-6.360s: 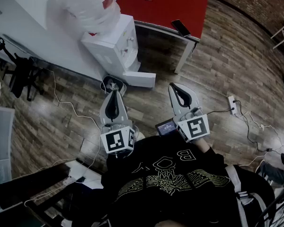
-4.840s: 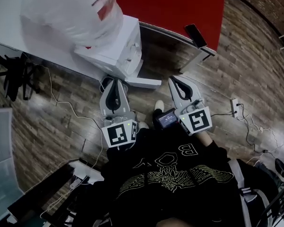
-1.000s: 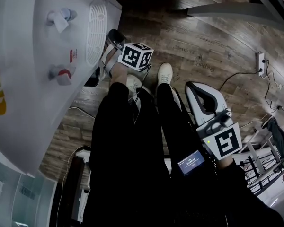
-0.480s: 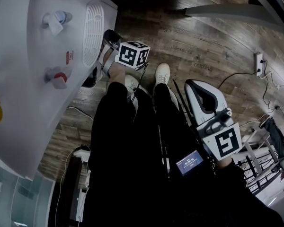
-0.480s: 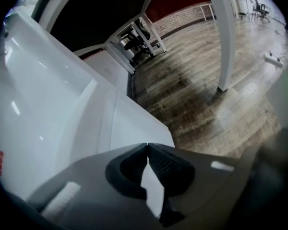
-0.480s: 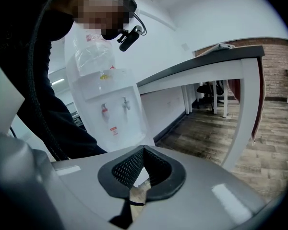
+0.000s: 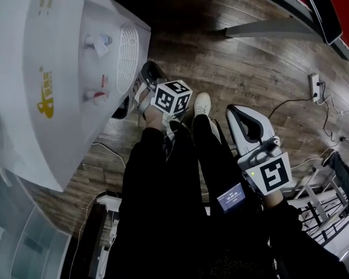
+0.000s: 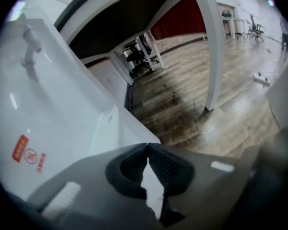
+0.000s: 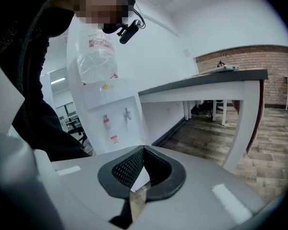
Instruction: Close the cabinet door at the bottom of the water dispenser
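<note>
Two closed, empty grippers: left gripper (image 7: pixel 148 74) nearest, water dispenser (image 7: pixel 52 86) front at its 9 o'clock; right gripper (image 7: pixel 232 112) well apart

A red-topped table (image 7: pixel 273 26) stands on the wood-plank floor (image 7: pixel 250 63). Near the table's leg a white power strip (image 7: pixel 314 81) lies on the boards, with a dark cable (image 7: pixel 282 102) trailing away from it. Under the table sits a dark chair (image 8: pixel 137 56). Beyond the table runs a brick wall (image 9: pixel 245 59).
</note>
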Available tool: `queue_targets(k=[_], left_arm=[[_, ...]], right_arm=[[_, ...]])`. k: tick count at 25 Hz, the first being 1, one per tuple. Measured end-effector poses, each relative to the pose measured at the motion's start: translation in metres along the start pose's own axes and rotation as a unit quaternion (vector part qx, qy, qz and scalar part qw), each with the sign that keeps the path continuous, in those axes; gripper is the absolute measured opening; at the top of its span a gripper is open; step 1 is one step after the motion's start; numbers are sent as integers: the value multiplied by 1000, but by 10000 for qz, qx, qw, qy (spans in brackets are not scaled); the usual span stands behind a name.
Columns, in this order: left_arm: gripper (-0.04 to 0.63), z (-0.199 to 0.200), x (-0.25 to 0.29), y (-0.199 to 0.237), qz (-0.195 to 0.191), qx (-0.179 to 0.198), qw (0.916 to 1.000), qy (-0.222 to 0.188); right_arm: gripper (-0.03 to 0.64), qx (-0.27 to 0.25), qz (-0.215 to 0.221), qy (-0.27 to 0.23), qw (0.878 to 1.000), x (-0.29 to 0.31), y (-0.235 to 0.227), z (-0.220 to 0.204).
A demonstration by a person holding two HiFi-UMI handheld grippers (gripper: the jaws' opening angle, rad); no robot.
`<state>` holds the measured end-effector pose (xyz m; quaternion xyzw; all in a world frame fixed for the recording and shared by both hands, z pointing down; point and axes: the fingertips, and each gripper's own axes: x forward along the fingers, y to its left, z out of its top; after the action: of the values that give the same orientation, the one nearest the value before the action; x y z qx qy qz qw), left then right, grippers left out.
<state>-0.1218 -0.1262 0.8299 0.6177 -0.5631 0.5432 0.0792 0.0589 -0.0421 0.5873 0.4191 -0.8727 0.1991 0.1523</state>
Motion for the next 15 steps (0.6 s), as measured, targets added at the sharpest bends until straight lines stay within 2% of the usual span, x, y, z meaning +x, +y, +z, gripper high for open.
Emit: queue_targets(k=[3,6,9,11,13,15], left_arm=[[8,24,-54,12,-289,-317,9966,-698],[8,52,-130,35,-663,-653,9836,-1545],[8,78,-195,77,-489,-754,9720,-2173],[8,88,-238,107,-387,-964,9659,-2370],[8,97,-277,137,-410,-1421,9587,-2428],[6,110,-313,168,-231,-1695,9529,-2504]], right_arm=[[-3,-149,-99,-102,9998,-14,1,26],[-3,-337,-198,-273,9989,-33,7,65],[-3,-589,-287,-566,9962,-51,12,111],[-3,-736,-339,-609,9949,-68,18,136],[-3,-915,-400,-470,9939,-84,23,155],[-4,-1095,-433,-465,9920,-93,29,180]])
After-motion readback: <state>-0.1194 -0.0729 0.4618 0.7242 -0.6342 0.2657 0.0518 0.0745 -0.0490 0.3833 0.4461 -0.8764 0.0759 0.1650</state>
